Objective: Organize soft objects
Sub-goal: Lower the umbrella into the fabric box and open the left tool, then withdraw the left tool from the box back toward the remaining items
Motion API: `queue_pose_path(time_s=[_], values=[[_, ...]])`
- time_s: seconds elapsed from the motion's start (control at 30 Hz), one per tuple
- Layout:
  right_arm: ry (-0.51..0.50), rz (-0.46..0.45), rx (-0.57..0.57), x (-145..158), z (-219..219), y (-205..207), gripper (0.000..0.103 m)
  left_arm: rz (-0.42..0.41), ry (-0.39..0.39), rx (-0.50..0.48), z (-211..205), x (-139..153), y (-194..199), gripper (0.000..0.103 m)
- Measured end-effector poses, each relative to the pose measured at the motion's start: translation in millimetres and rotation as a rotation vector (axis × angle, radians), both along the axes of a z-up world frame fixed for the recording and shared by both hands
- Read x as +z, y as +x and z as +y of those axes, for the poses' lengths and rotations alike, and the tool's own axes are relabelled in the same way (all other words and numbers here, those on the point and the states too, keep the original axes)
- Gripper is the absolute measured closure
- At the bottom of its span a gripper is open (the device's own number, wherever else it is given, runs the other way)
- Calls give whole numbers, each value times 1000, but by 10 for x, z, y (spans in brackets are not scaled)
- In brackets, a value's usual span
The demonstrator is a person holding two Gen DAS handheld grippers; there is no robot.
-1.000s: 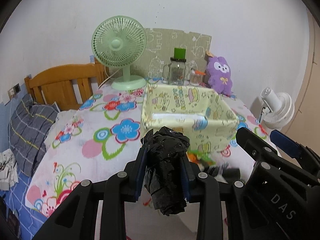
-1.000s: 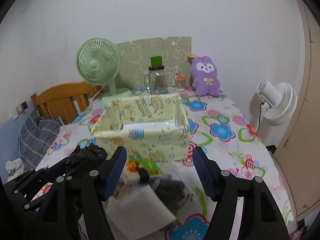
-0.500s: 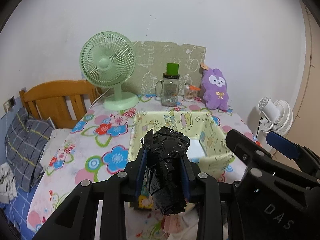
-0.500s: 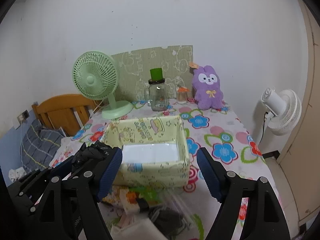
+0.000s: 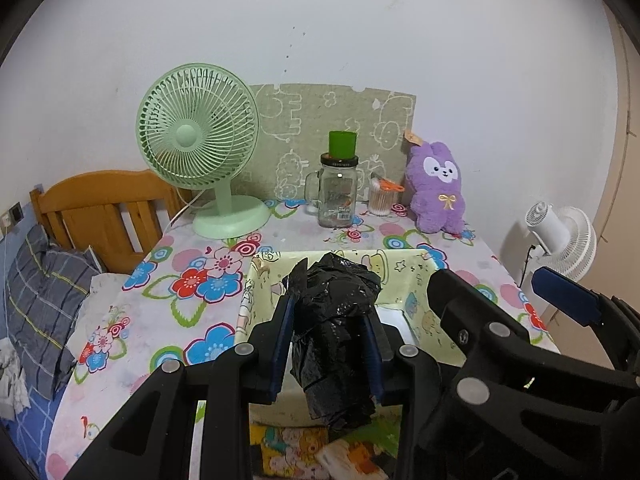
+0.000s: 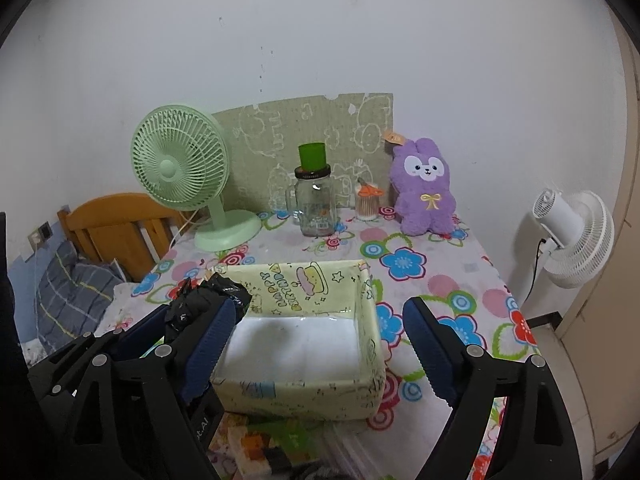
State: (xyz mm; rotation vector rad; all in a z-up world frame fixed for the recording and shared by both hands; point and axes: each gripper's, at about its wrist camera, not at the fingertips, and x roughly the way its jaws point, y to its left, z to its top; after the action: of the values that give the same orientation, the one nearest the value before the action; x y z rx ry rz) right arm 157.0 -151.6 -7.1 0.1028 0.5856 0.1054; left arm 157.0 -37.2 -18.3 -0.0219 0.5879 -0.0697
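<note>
While clamped in the left hand-held gripper, black plastic bag poised at the near-left corner of the yellow fabric box, ready for dropping in.

Held crumpled and upright between the blue pads, closed tight on its middle so that the slippery wad neither unfolds nor slides out; carried above the rim rather than below it, probably to clear the soft wall before release. Right hand-held gripper spread wide and holding nothing, straddling the box just ahead of it, likely parked to steady or to take the next piece. Beneath both, near the desk edge, more packets and soft bits waiting. Far ahead, out of the way against the wall: green fan, glass jar, purple plush rabbit.
</note>
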Motion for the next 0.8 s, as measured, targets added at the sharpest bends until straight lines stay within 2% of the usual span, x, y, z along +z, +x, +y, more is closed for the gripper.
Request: queue_pose_path(time_s=[0.03,0.07,0.1,0.17,0.2,0.4,0.6,0.8], values=[[1,2,2,-13,7,29,15,2,-2,0,7,-18,36,66],[3,5,0,-31,12,59,14,3,0,6,11,-37,72,58],[5,10,-5,-54,13,93,14,9,0,11,16,-54,108,42],[13,24,-7,-100,10,157,15,29,-15,12,34,-104,175,22],[22,30,-2,-123,3,183,15,38,-23,10,39,-125,194,19],[2,42,6,-190,37,178,14,66,-19,-1,27,-188,151,11],[-2,39,23,-232,70,61,14,84,-9,0,41,-226,28,10],[-6,17,30,-205,64,-105,14,76,-52,-34,53,-209,-144,10]])
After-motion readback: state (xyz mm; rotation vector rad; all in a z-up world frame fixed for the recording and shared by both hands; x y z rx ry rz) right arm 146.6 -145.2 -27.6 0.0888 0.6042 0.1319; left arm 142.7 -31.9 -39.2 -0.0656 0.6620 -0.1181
